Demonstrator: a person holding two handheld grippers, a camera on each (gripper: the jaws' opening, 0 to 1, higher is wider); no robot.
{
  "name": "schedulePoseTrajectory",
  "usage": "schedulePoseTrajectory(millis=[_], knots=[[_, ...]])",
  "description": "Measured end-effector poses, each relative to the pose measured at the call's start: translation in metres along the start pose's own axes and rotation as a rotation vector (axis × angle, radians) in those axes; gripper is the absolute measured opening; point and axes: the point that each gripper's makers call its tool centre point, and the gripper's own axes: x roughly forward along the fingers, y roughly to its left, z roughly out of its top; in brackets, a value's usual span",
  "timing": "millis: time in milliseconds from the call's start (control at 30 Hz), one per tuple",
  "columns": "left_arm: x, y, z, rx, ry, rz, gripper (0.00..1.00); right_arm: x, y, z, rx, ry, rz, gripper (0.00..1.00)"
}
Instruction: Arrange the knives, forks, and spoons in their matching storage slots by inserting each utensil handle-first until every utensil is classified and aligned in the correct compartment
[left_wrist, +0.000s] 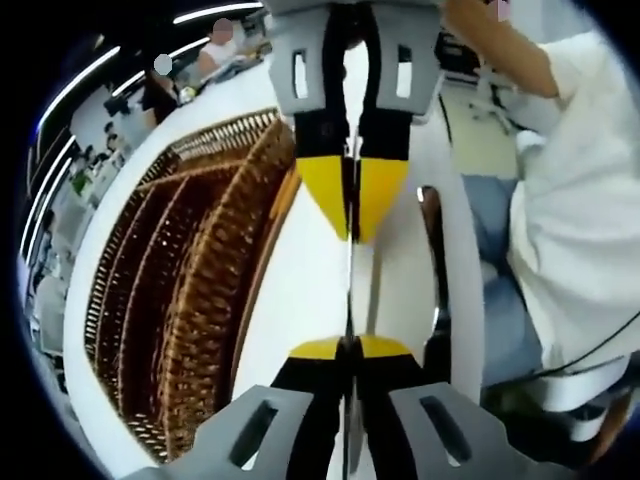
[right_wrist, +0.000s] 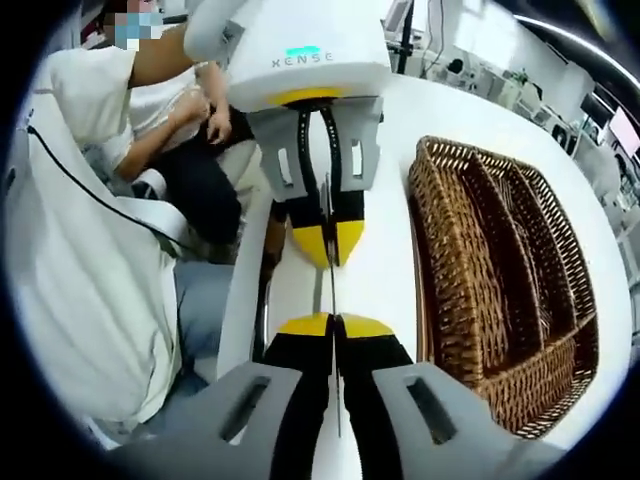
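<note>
In the left gripper view the left tool (left_wrist: 352, 345) rises from the bottom with its yellow-tipped jaws pressed together on a thin, bright metal utensil (left_wrist: 352, 275) that runs edge-on straight ahead. At the far end the right tool (left_wrist: 352, 215) comes down from the top, its yellow tips closed on the same strip, so the two face each other nose to nose with the utensil bridging the short gap between them. The right gripper view shows the same hold from the other end: the right tool (right_wrist: 334, 322) clamped below, the left tool (right_wrist: 326, 245) opposite, and the utensil (right_wrist: 331, 285) as a thin line between. Seen edge-on like this, I cannot tell whether it is a knife, fork or spoon, nor which end is the handle. It looks stiff, light and smooth, so likely slippery in narrow tips; I judge a firm pinch on the flat of the handle, near its middle, would keep it from swivelling. Under the tools lies the white tabletop (right_wrist: 385, 270), and just beside them sits the woven wicker tray (right_wrist: 470, 290) with long parallel slots and a cross compartment at one end; no utensils are visible in it. A second dark-handled piece (left_wrist: 436, 290) lies on the tabletop near its edge. A person in white (right_wrist: 80, 260) sits close by.
</note>
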Motion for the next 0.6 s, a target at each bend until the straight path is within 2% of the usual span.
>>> schedulePoseTrajectory(millis=[167,200,300,367,600], knots=[[0.0,0.0,0.002,-0.019,0.015,0.019,0.02,-0.009,-0.003,0.002,0.002,-0.006,0.003,0.01],[-0.001,0.0,-0.001,-0.023,0.033,0.014,0.02,-0.013,-0.004,0.004,-0.003,-0.007,-0.005,0.01],[-0.001,-0.002,-0.001,-0.049,0.022,0.005,0.02,-0.024,-0.003,0.004,-0.005,-0.014,0.0,0.01],[-0.001,-0.002,0.0,-0.018,0.017,0.006,0.02,-0.025,-0.005,0.005,-0.007,-0.019,0.0,0.01],[0.0,-0.007,0.0,-0.021,0.036,-0.012,0.02,-0.026,-0.006,0.005,0.003,-0.022,0.004,0.01]])
